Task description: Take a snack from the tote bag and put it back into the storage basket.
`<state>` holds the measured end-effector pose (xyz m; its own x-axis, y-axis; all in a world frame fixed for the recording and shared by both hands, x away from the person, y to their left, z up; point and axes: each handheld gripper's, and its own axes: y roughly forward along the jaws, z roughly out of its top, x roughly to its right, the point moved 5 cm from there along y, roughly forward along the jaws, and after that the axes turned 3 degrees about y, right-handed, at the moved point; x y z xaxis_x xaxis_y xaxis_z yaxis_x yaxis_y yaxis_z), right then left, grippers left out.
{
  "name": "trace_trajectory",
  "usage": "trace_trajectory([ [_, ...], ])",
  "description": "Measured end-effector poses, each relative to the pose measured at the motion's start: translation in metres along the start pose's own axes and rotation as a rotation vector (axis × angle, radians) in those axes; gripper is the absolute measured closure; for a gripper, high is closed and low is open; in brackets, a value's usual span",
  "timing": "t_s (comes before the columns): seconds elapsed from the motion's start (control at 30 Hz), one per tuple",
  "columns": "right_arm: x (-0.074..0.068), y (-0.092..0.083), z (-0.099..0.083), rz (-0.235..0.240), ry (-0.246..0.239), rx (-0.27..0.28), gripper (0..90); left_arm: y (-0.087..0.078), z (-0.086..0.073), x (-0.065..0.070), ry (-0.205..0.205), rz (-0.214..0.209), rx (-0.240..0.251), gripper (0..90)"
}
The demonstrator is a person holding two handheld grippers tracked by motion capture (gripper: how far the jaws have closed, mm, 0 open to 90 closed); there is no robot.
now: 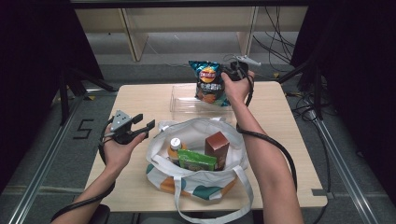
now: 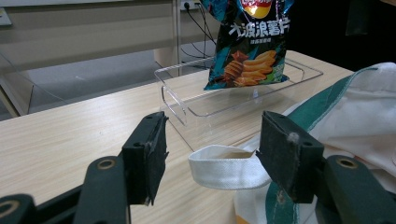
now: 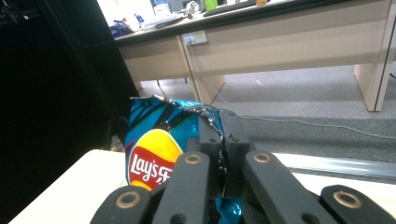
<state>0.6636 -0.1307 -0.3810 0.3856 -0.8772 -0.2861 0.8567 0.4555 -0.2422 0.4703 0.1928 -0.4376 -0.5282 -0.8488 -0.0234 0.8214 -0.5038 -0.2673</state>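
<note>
My right claw, in the upper middle of the high view, is clenched on the top edge of the chip bag; the bag hangs upright over the clear tray at the far side of the bench. In the right claw view my jaws pinch the bag's crimped top. My left claw, left of centre, is released with nothing between its jaws, just beside the tote bag, whose white strap lies just beyond its fingertips.
</note>
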Motion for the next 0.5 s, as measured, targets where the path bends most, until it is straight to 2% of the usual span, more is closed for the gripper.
trace_trajectory([
  [0.07,-0.0011,0.0002,-0.0018,-0.002,0.033,-0.002,90.0,0.0000,0.0001,0.0000,0.001,-0.001,0.001,40.9],
  [0.1,0.0002,0.0004,-0.0026,-0.013,0.026,-0.008,90.0,-0.0001,0.0001,-0.0001,0.002,0.000,0.000,40.9],
  [0.13,-0.0008,0.0003,-0.0033,-0.011,0.048,-0.010,90.0,-0.0001,0.0001,-0.0002,0.002,0.000,0.000,40.9],
  [0.2,-0.0013,0.0007,-0.0036,-0.007,0.054,-0.010,90.0,-0.0002,0.0001,-0.0003,0.001,0.001,0.000,40.9],
  [0.37,0.0000,0.0019,-0.0055,-0.013,0.052,-0.013,90.0,0.0002,-0.0001,-0.0002,0.001,0.001,-0.001,40.9],
  [0.4,0.0034,0.0037,-0.0052,-0.010,0.007,-0.001,90.0,0.0010,0.0002,-0.0004,0.006,-0.006,0.008,40.9],
  [0.5,0.0031,0.0033,-0.0067,-0.017,0.024,-0.015,89.8,0.0001,0.0001,-0.0003,0.003,0.000,0.001,40.9],
])
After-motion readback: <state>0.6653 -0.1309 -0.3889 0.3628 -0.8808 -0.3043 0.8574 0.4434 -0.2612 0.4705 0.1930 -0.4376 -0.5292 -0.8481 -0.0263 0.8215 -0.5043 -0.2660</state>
